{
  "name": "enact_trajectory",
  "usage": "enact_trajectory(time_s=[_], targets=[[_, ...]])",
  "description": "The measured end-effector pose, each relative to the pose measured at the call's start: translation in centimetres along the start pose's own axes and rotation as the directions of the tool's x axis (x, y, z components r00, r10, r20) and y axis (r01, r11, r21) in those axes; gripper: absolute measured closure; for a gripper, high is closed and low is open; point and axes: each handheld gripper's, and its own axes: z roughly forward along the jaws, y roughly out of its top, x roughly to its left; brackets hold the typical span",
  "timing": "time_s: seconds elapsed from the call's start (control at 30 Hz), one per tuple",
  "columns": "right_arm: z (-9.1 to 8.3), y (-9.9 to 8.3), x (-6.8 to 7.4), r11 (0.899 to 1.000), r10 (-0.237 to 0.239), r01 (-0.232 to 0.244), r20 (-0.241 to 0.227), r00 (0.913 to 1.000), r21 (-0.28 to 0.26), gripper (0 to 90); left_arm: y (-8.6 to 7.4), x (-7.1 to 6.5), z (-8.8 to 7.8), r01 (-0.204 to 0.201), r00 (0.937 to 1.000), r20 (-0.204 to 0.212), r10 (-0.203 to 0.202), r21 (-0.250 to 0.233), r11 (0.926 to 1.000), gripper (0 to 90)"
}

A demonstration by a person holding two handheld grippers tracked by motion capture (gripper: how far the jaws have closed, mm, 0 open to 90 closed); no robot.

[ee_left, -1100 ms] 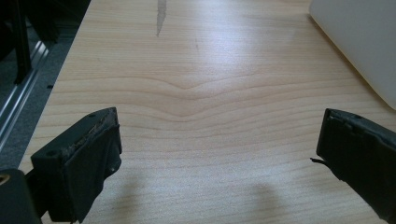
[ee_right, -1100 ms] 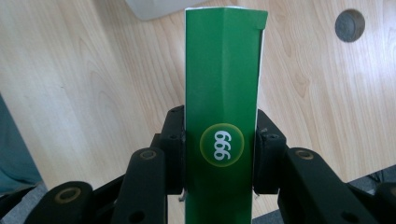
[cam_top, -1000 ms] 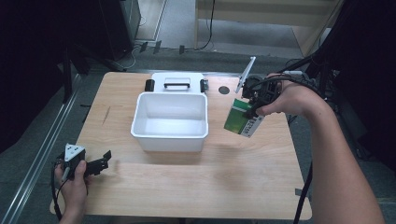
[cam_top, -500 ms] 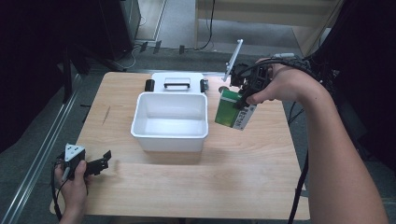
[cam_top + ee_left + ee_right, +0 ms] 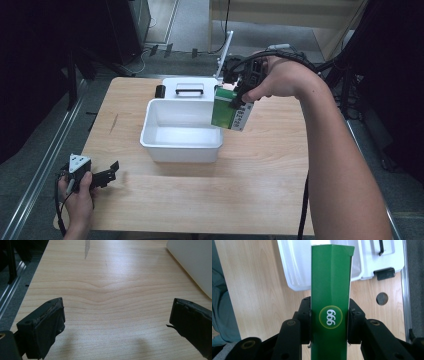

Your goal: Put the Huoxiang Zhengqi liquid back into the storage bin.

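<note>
A green box [image 5: 227, 111] marked 999 [image 5: 330, 315] hangs in the air over the right rim of the white tub [image 5: 150, 127], with my right gripper [image 5: 240, 95] shut on its sides. Both black jaws press the box's two narrow faces in the right gripper view. The tub [image 5: 294, 265] stands open and looks empty in the middle of the wooden table [image 5: 260, 190]. My left gripper [image 5: 102, 175] rests low at the table's front left corner, open, with bare wood [image 5: 107, 295] between its fingers [image 5: 47, 327].
The tub's white lid [image 5: 190, 90] with a black handle lies flat behind the tub, a black latch [image 5: 160, 91] at its left. A round cable hole [image 5: 382, 298] is in the tabletop. A metal rail [image 5: 45, 165] runs along the table's left side.
My right gripper has carried the green box leftward, from over the table right of the tub to above the tub's right rim. The left gripper has stayed put.
</note>
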Motion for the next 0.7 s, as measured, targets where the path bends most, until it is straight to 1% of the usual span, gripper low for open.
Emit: enact_trajectory(time_s=[0.03,0.07,0.13,0.17,0.23,0.27,0.37,0.4,0.43,0.47,0.5,0.53,0.6,0.63,0.7], targets=[[0.0,0.3,0.0,1.0,-0.013,0.013,-0.001,0.9999,0.001,64.5,0.0,0.0,0.0,0.001,1.0,0.001,-0.001,-0.002,1.0,0.9],[0.0,0.3,0.0,1.0,-0.013,0.013,-0.001,0.9999,0.001,64.5,0.0,0.0,0.0,0.001,1.0,0.001,-0.001,-0.002,1.0,0.9],[0.1,1.0,0.0,1.0,-0.02,0.02,0.0,0.9998,0.003,64.5,0.0,0.1,0.0,0.003,1.0,0.001,-0.003,-0.003,1.0,0.9],[0.3,1.5,-0.1,0.999,-0.038,0.038,0.0,0.9993,-0.007,64.5,0.0,0.1,0.0,0.003,1.0,0.0,-0.003,-0.003,1.0,0.9],[0.4,1.8,-0.1,0.999,-0.043,0.043,0.0,0.9991,-0.01,64.5,0.0,0.0,0.0,0.005,1.0,-0.001,-0.005,-0.006,1.0,0.9],[0.7,2.3,-0.1,0.998,-0.057,0.057,0.001,0.9984,-0.006,64.5,0.0,0.0,0.0,0.005,1.0,-0.002,-0.005,-0.006,1.0,0.9],[0.9,2.9,0.0,0.998,-0.062,0.062,-0.003,0.9981,0.004,64.5,0.0,0.0,0.0,0.005,1.0,-0.003,-0.005,-0.006,1.0,0.9],[1.1,3.4,0.1,0.998,-0.069,0.069,-0.011,0.9975,0.002,64.5,0.0,0.0,0.0,0.006,1.0,-0.002,-0.006,-0.007,1.0,0.8],[1.2,3.6,0.0,0.996,-0.087,0.087,-0.008,0.9962,-0.007,64.5,0.0,0.0,0.0,0.008,1.0,-0.001,-0.008,-0.009,0.9999,0.9],[1.2,3.6,0.0,0.996,-0.087,0.087,-0.008,0.9962,-0.007,64.5,0.0,0.0,0.0,0.008,1.0,-0.001,-0.008,-0.009,0.9999,0.9],[1.4,4.2,0.1,0.996,-0.088,0.088,-0.012,0.9961,0.005,64.5,0.0,0.0,0.0,0.009,1.0,-0.002,-0.009,-0.009,0.9999,0.9],[1.4,4.2,0.1,0.996,-0.088,0.088,-0.012,0.9961,0.005,64.5,0.0,0.0,0.0,0.009,1.0,-0.002,-0.009,-0.009,0.9999,0.9],[1.6,4.7,0.0,0.994,-0.106,0.107,-0.012,0.9942,0.002,64.5,0.0,0.1,0.0,0.01,0.9999,-0.001,-0.01,-0.009,0.9999,0.9],[1.9,5.1,0.0,0.993,-0.122,0.121,-0.012,0.9925,-0.008,64.4,0.0,0.1,0.0,0.011,0.9999,-0.001,-0.011,-0.01,0.9999,0.9],[2.1,5.2,0.0,0.994,-0.113,0.113,-0.017,0.9935,-0.004,64.4,0.0,0.1,0.0,0.013,0.9999,0.0,-0.013,-0.01,0.9999,0.9]])
